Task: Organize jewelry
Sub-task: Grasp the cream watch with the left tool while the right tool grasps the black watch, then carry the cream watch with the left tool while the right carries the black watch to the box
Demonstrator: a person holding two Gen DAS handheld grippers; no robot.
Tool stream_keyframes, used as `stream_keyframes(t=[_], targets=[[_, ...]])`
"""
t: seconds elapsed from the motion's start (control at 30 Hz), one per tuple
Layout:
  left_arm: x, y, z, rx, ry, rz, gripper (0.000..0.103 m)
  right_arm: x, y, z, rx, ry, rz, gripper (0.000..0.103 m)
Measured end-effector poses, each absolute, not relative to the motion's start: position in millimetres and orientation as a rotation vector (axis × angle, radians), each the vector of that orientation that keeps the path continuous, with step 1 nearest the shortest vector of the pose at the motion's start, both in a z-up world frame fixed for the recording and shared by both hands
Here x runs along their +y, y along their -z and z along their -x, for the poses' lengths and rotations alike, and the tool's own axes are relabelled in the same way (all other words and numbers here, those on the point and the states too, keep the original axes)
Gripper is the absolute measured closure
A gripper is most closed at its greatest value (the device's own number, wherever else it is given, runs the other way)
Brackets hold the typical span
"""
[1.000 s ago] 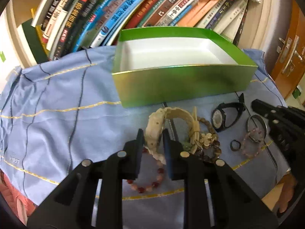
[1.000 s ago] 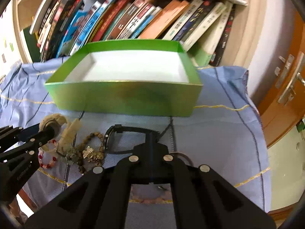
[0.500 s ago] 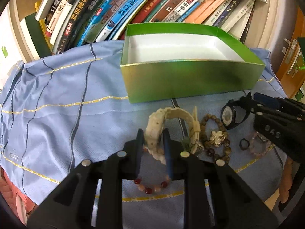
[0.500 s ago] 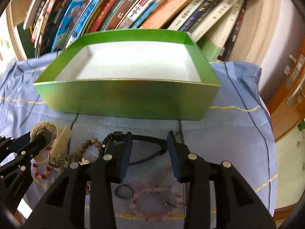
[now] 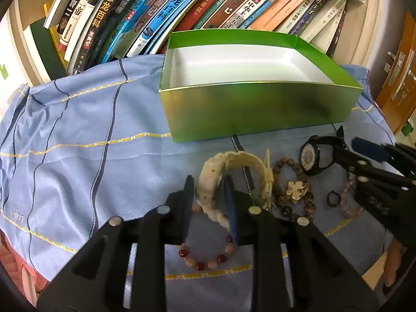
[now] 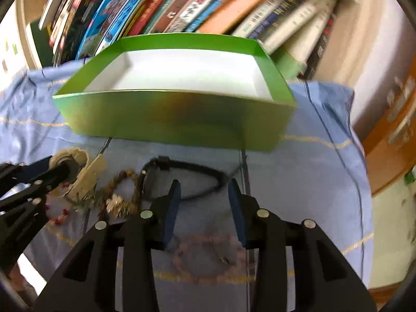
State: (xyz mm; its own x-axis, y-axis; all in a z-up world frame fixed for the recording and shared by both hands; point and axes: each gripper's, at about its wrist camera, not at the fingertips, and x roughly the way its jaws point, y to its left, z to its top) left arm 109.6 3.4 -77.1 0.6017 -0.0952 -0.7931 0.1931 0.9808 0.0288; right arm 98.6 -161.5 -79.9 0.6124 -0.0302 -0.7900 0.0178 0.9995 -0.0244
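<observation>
An empty green box with a white inside stands on a blue cloth. In front of it lie a cream watch, a brown bead bracelet, a black watch, a small black ring, a pink bead bracelet and a red bead bracelet. My left gripper has its fingers either side of the cream watch's body, touching or nearly so. My right gripper is open, fingers over the black watch's strap, with the pink bracelet below it.
A shelf of leaning books rises right behind the box. The blue cloth covers the surface and drops off at the near edge. A wooden door with a metal handle is at the right.
My right gripper opened from shut and moved forward over the black watch's strap. My left gripper stayed at the cream watch and shifted slightly toward the box.
</observation>
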Motion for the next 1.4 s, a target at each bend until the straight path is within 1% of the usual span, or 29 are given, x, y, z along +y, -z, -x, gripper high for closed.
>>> stream_keyframes(t=[0.13, 0.3, 0.43, 0.5, 0.6, 0.63, 0.67, 0.77, 0.83, 0.97, 1.17, 1.27, 1.4], targets=[[0, 79, -109, 0.911, 0.168, -0.126, 0.077, -180, 78, -94, 0.930, -0.016, -0.118, 0.065], [-2, 80, -109, 0.914, 0.172, -0.126, 0.076, -184, 81, -104, 0.952, -0.023, -0.188, 0.065], [-1, 80, -111, 0.917, 0.171, -0.123, 0.074, -179, 87, -118, 0.975, 0.028, -0.185, 0.065], [-1, 82, -113, 0.924, 0.171, -0.124, 0.070, -177, 90, -122, 0.984, 0.045, -0.179, 0.065], [-1, 85, -115, 0.929, 0.173, -0.125, 0.069, -165, 95, -124, 0.982, 0.081, -0.109, 0.066], [-1, 86, -115, 0.931, 0.169, -0.122, 0.070, -163, 96, -123, 0.978, 0.086, -0.095, 0.073], [-1, 86, -116, 0.931, 0.165, -0.121, 0.077, -161, 96, -122, 0.969, 0.102, -0.074, 0.084], [0, 85, -115, 0.927, 0.161, -0.105, 0.080, -156, 91, -113, 0.930, 0.122, -0.030, 0.095], [2, 82, -112, 0.918, 0.149, -0.093, 0.081, -154, 85, -107, 0.897, 0.139, -0.013, 0.098], [6, 69, -106, 0.872, 0.115, -0.084, 0.082, -153, 62, -92, 0.810, 0.160, 0.006, 0.098], [11, 44, -98, 0.807, 0.116, -0.067, 0.081, -165, 27, -74, 0.697, 0.124, -0.039, 0.099], [15, 33, -98, 0.783, 0.116, -0.046, 0.081, -174, 14, -75, 0.684, 0.064, -0.092, 0.099], [21, 12, -98, 0.741, 0.136, -0.019, 0.081, -172, -1, -72, 0.653, 0.074, -0.066, 0.099]])
